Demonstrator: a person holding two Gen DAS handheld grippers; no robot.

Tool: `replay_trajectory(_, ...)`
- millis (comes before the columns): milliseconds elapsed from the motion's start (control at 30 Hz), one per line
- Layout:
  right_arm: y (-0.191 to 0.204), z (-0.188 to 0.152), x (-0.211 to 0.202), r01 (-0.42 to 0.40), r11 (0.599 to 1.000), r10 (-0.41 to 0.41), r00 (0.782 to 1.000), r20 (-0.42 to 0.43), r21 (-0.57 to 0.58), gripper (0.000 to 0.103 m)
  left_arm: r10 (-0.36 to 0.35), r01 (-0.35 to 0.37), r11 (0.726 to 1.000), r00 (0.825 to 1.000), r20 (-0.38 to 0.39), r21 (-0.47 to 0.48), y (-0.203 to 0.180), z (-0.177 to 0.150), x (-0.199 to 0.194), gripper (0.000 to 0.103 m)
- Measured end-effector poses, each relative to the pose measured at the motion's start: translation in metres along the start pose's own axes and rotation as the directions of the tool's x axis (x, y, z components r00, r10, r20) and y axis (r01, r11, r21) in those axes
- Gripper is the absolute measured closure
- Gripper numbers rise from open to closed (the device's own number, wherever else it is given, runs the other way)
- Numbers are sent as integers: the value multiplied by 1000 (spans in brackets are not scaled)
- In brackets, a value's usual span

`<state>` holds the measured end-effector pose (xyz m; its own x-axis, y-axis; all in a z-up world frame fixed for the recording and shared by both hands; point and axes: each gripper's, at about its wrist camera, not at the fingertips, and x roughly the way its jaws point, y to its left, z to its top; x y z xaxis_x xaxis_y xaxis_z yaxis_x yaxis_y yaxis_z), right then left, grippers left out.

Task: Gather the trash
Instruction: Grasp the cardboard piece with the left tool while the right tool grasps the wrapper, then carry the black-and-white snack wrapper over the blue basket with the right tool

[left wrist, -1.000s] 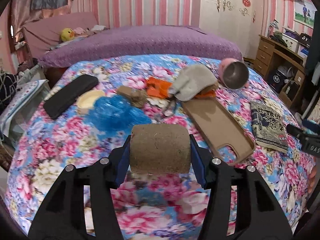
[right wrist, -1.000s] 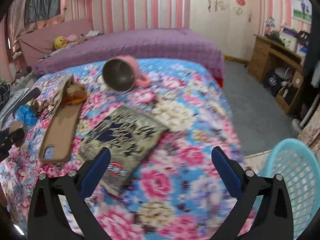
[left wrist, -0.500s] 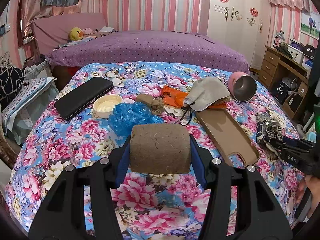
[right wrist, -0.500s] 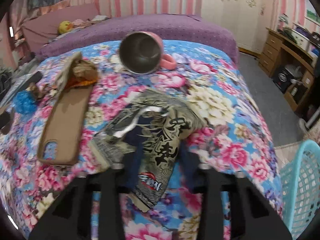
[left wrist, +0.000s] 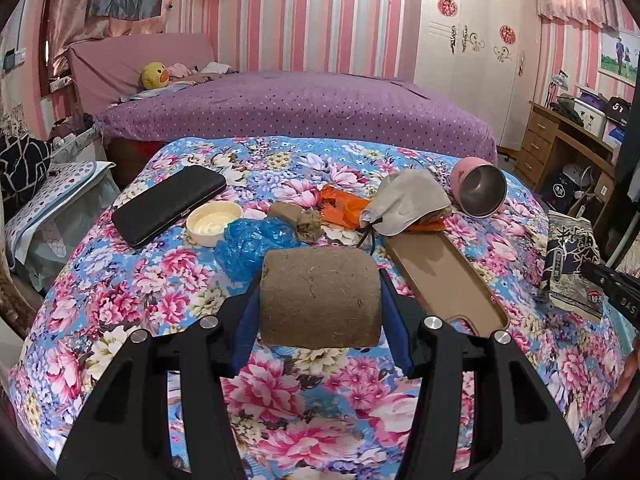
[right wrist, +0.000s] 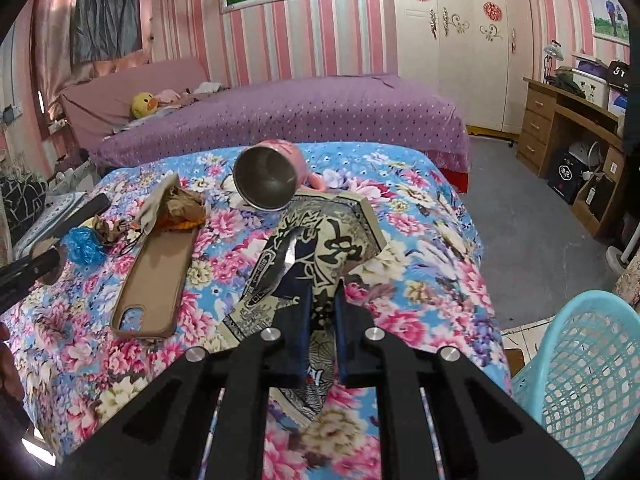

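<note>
Floral bedspread [left wrist: 132, 280] carries the clutter; beside the phone case [left wrist: 444, 276], the left hand-held gripper [left wrist: 320, 312] clamps a brown cardboard roll [left wrist: 320, 296], while the right hand-held gripper [right wrist: 322, 316] pinches a patterned wrapper [right wrist: 320, 248] near the blue basket [right wrist: 588, 380].

Rough cardboard roll [left wrist: 320, 298], glossy wrapper [right wrist: 320, 248]

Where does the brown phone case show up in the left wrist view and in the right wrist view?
Left wrist: the brown phone case lies right of centre, just beyond the left gripper.
Right wrist: the case lies left of centre on the floral bedspread.
Shared landmark: the tipped pink mug past the case's far end.
</note>
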<state>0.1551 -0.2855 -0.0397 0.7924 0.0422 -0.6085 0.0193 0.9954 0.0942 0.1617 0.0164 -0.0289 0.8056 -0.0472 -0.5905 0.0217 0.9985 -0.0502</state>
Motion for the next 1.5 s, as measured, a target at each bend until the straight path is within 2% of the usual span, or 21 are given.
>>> replay_trajectory(233,-9,-4,-8,-38,999,38,999,2,-11,92,-13,13,1000,1000,14,5,-13,2,-4,50)
replay_trajectory(600,-39,-8,-32,-9,1000,9,1000,28,-7,92,-53,53,999,998,28,13,-48,3,-8,50)
replay_trajectory(1300,-158,-30,-84,124,988,-129,991,48,93,92,-125,122,988,992,21,99,-140,-11,-9,50)
replay_trajectory(1500,-194,-37,-99,157,977,-166,985,54,143,92,-170,166,982,985,28,92,-176,-10,-18,50)
